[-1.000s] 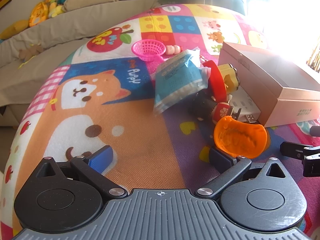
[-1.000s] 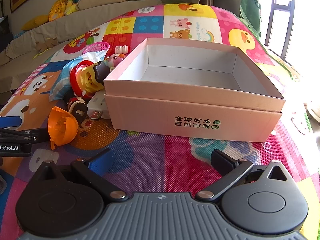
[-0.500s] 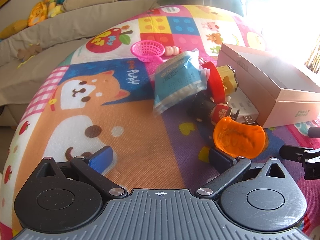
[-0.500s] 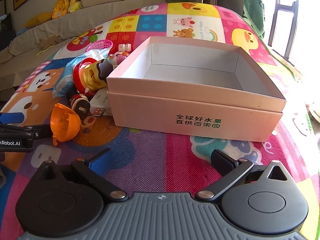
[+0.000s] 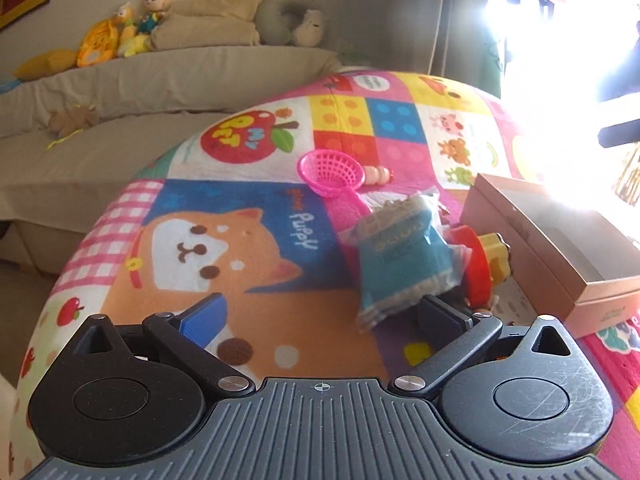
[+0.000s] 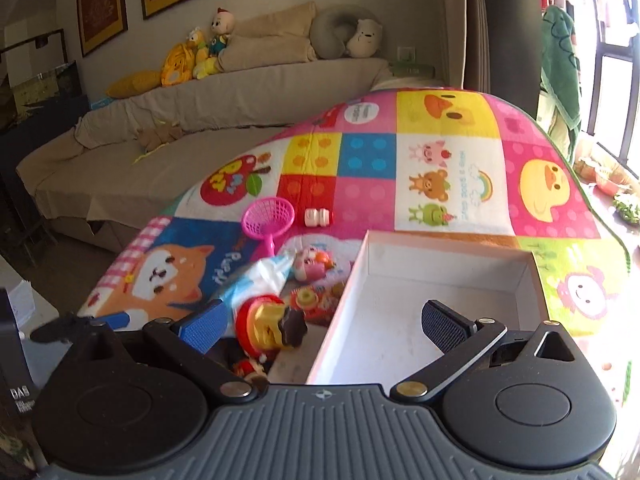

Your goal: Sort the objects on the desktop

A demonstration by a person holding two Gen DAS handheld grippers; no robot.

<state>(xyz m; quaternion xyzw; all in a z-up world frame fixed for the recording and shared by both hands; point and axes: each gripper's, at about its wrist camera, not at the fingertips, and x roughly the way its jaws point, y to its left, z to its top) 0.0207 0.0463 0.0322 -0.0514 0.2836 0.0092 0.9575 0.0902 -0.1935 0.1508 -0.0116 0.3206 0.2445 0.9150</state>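
A pile of toys lies on the colourful play mat left of an open pink cardboard box (image 6: 440, 320) (image 5: 552, 264): a blue snack packet (image 5: 404, 260), a red and yellow figure (image 5: 488, 268) (image 6: 268, 324), a pink net scoop (image 5: 332, 168) (image 6: 268, 216), a small white bottle (image 6: 318, 217) and a pink doll (image 6: 312, 264). My left gripper (image 5: 320, 316) is open and empty, just in front of the blue packet. My right gripper (image 6: 320, 324) is open and empty, raised above the box's near left corner. The orange cup is out of view.
A beige sofa (image 6: 200, 120) with cushions and plush toys runs behind the mat. Bright window glare washes out the right side of the left wrist view. The left gripper's finger (image 6: 80, 324) shows at the left edge of the right wrist view.
Both grippers have risen and moved forward. The right one now looks down over the box corner. The left one is closer to the blue packet, and the orange cup has dropped out of view.
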